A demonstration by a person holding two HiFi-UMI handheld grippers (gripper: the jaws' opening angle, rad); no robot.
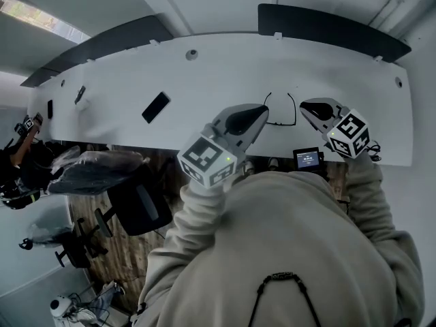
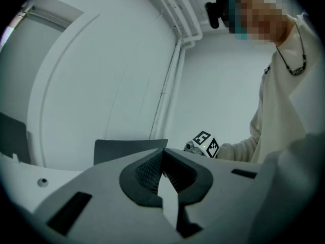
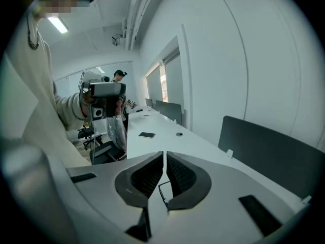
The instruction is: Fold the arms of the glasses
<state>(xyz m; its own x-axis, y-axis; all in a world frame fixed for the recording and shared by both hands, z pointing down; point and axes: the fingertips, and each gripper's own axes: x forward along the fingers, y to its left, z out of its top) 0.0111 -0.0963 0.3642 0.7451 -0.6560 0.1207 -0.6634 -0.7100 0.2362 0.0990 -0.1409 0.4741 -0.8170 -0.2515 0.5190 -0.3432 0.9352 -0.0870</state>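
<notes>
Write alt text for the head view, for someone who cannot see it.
Black-framed glasses lie with arms unfolded on a long white desk, seen between the tips of the closed left claw and closed right claw held by a person in a beige hoodie. A black phone lies farther left.

A black phone [image 1: 156, 107] lies on the white desk [image 1: 204, 73], near an office chair [image 1: 138, 201].
</notes>
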